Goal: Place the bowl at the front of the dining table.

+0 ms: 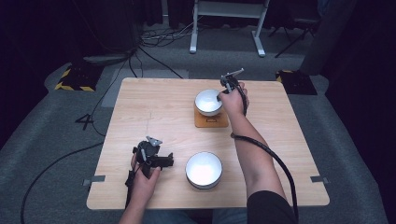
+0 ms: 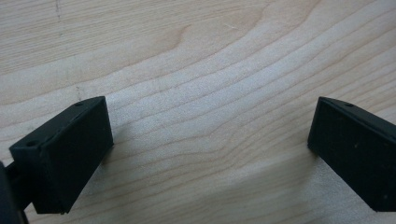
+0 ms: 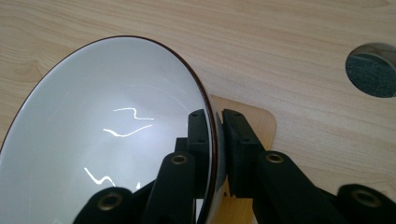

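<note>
A white bowl (image 1: 208,101) with a dark rim sits over a small wooden coaster (image 1: 211,120) at the table's far middle. My right gripper (image 1: 222,94) is shut on this bowl's right rim; in the right gripper view its gripper (image 3: 216,128) has one jaw inside the white bowl (image 3: 107,135) and one outside, above the coaster (image 3: 259,123). A second white bowl (image 1: 203,170) stands near the front edge. My left gripper (image 1: 167,160) lies low over the bare wood left of that bowl; its gripper (image 2: 210,140) stands open with nothing between the jaws.
The light wooden table (image 1: 154,109) has a round cable hole (image 3: 372,69) near the held bowl. A black cable (image 1: 271,156) trails from the right gripper along the forearm. Grey carpet, floor cables and desk legs (image 1: 193,28) lie beyond the far edge.
</note>
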Demonstrator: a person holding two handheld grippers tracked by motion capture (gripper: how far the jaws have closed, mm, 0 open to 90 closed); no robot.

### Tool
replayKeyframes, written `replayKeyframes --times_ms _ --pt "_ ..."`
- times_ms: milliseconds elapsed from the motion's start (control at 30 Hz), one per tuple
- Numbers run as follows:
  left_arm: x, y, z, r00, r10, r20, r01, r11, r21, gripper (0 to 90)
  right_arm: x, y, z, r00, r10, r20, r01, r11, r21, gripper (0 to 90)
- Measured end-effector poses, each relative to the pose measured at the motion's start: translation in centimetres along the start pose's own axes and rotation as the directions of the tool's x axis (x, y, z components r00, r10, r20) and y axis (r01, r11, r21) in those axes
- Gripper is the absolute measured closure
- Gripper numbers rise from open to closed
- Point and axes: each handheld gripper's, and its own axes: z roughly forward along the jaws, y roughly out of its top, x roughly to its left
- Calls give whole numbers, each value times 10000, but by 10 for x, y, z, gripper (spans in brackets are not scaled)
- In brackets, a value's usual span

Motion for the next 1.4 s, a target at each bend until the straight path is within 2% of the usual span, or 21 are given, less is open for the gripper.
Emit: replayKeyframes --times_ms 267,633,700,767,967,1067,1133,1233,1400 --pt "0 0 0 10000 -8 12 8 10000 -1 1 1 -6 9 10000 82 -24 -82 9999 79 820" --pt "0 0 0 10000 -9 12 9 10000 -1 1 -1 -9 13 9998 164 -98 -163 9998 100 817" --pt "0 0 0 10000 -6 10 6 10000 0 1 -2 -10 12 9993 313 -180 -311 9994 133 815" --pt "0 0 0 10000 -9 12 9 10000 0 1 -3 -10 12 9997 231 -122 -230 9997 93 812" --pt "0 0 0 10000 -14 10 14 10000 -5 1 -7 -9 8 9997 249 -5 -249 9996 -103 754" --pt "0 0 0 10000 -8 12 8 10000 -8 1 -9 -8 3 9994 323 -74 -326 9985 -450 714" --pt "0 0 0 10000 -7 8 7 10000 -1 1 -10 -6 0 9999 137 -2 -137 9984 -546 674" --pt "0 0 0 10000 -11 11 11 10000 -2 1 -10 -5 -3 9999 131 16 -129 9973 -720 605" --pt "0 0 0 10000 -10 9 10 10000 -2 1 -9 -4 -10 9999 68 -120 -79 9958 -911 549"
